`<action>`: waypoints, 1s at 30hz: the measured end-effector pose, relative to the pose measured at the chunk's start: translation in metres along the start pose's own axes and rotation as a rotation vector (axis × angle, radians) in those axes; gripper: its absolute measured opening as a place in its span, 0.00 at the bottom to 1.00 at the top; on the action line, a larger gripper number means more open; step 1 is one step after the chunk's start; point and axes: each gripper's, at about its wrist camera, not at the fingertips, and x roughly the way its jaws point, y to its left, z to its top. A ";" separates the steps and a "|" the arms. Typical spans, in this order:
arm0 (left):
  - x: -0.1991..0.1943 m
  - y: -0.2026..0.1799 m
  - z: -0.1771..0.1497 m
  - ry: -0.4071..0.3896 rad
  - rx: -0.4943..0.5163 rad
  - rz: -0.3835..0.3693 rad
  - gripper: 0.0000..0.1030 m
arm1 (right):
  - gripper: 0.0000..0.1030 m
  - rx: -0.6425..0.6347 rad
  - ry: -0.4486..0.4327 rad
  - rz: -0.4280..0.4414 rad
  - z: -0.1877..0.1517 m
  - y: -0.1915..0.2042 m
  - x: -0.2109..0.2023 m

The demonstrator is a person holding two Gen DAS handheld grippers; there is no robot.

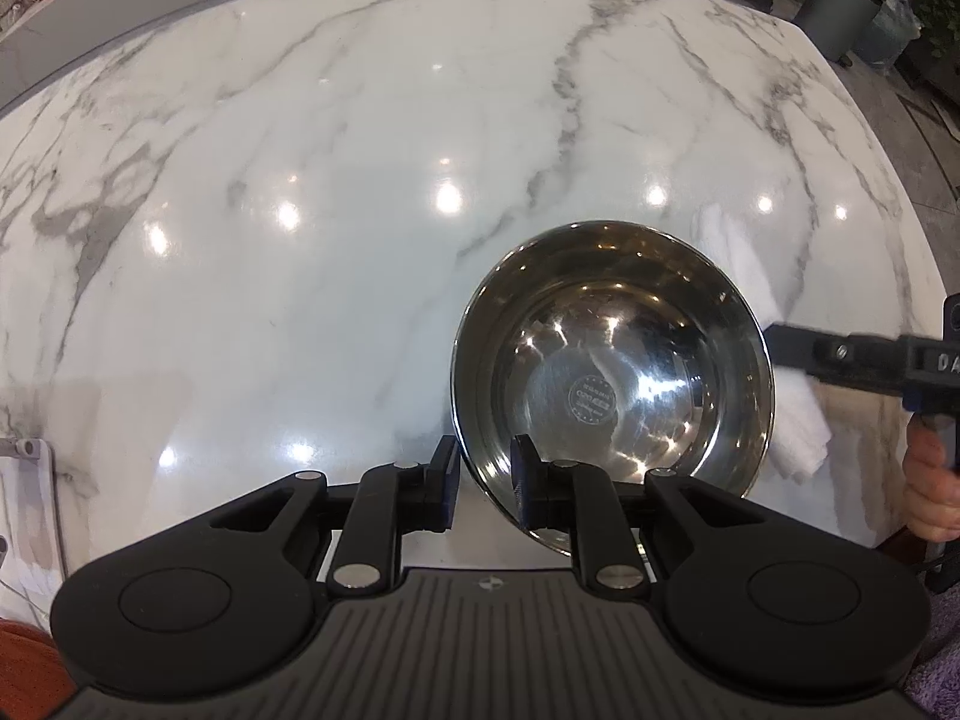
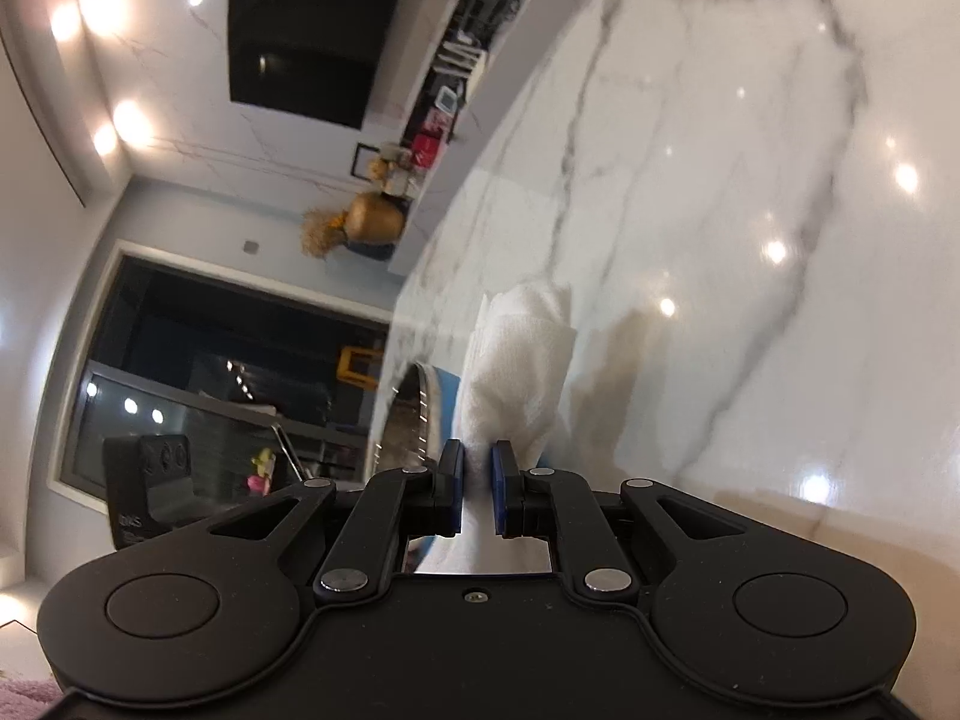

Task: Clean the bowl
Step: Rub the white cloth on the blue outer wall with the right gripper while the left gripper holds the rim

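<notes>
Judging from how things lie, the wiping has not properly begun. The steel bowl sits on the marble desk, near its front edge, and the left tool is clenched on the bowl's near rim, one pad inside and one outside, steadying it. The right tool grips a bunched white cloth between its pads; in the left wrist view that cloth hangs just outside the bowl's right wall, not yet inside it. The bowl's inside looks shiny, with no clear dirt that I can make out. What seems left: bringing the cloth in, rubbing round the inside, then letting go.
</notes>
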 end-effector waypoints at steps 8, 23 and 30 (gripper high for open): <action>0.003 0.001 0.001 0.006 -0.002 -0.003 0.16 | 0.09 -0.024 0.062 -0.086 -0.003 -0.002 0.019; 0.007 0.005 -0.005 0.033 -0.045 -0.026 0.19 | 0.08 -0.040 0.067 -0.117 -0.001 0.006 0.027; 0.011 0.003 -0.007 0.044 -0.053 -0.023 0.19 | 0.08 -0.032 0.062 -0.120 -0.002 0.006 0.028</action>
